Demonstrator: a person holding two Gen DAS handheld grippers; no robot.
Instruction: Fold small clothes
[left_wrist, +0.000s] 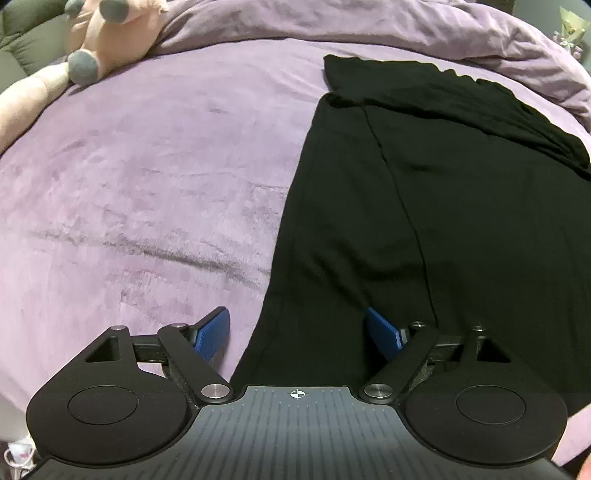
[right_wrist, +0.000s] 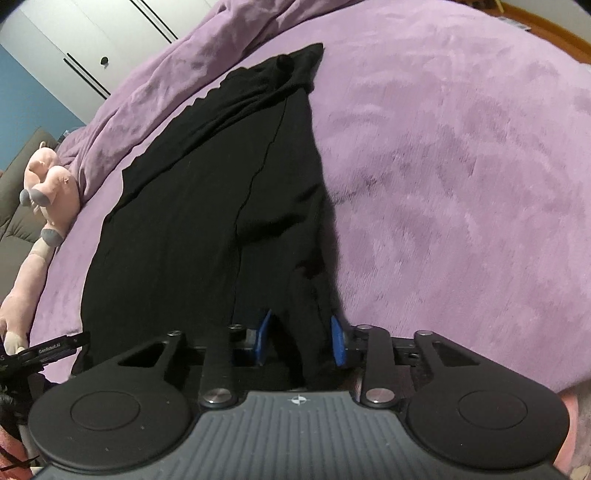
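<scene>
A black garment (left_wrist: 406, 203) lies spread lengthwise on a purple bed cover, a seam running down its middle and its far end bunched in folds. My left gripper (left_wrist: 299, 332) is open wide over the garment's near left edge, one blue pad (left_wrist: 216, 330) above the bed cover and the other over the cloth, neither pressing. In the right wrist view the black garment (right_wrist: 203, 203) has its near right edge pulled up in a ridge into my right gripper (right_wrist: 301, 341), which is shut on that cloth. The left gripper's body (right_wrist: 44, 352) shows at the lower left.
The purple bed cover (left_wrist: 147, 184) extends wide to the left of the garment and, in the right wrist view, the bed cover (right_wrist: 461, 166) spreads to its right. A pink plush toy (left_wrist: 107, 33) (right_wrist: 51, 184) lies at the bed's far left edge. A crumpled purple duvet (left_wrist: 369, 22) lines the far side.
</scene>
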